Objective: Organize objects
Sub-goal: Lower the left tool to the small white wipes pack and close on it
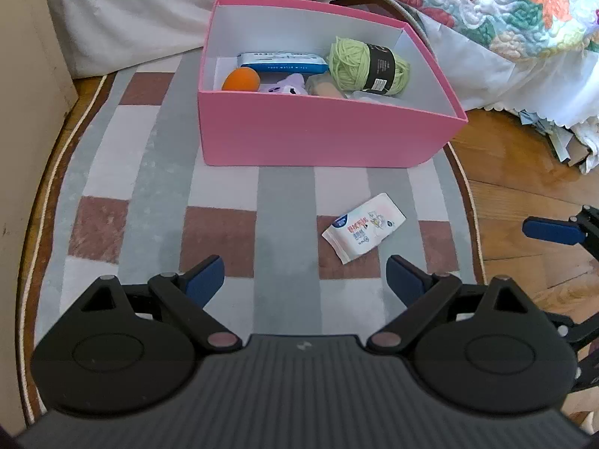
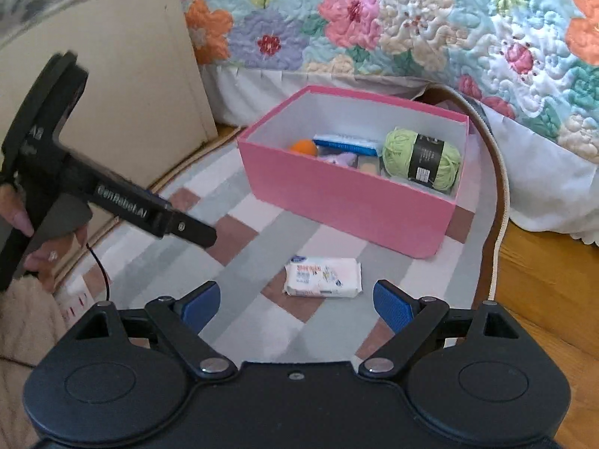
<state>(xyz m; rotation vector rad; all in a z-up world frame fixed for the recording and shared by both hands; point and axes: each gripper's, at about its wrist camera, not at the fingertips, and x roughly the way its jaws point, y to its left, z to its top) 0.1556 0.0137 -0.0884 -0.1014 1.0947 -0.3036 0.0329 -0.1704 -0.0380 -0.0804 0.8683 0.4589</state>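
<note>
Tissue pack (image 2: 322, 277) flat on the rug (image 2: 269, 232), alone, just in front of the pink box (image 2: 348, 202) and apart from it: the one loose item, so likely the next to go in. In the right wrist view, lying broadside between the spread fingers, slightly ahead of them (a lineup that suits a straight descent across its short width). Right tongs (image 2: 295, 301) released, wide apart, holding nothing. Left tongs (image 1: 305, 280) likewise released and bare, hovering over the rug with the pack (image 1: 364, 227) off toward the right finger, angled; probably on standby rather than aiming.

Inside the box (image 1: 322, 134), already gathered: green yarn (image 1: 368, 65) against the right wall, a blue wipes pack (image 1: 282, 61) along the back, an orange ball (image 1: 241, 80) at the left, a purple soft thing (image 1: 286, 86) and a beige item beside it (too hidden to name). Free space near the front wall, judged enough for the pack.

Beyond, a quilted bed (image 2: 411, 26) behind the box, wood floor (image 2: 543, 280) to the right.
</note>
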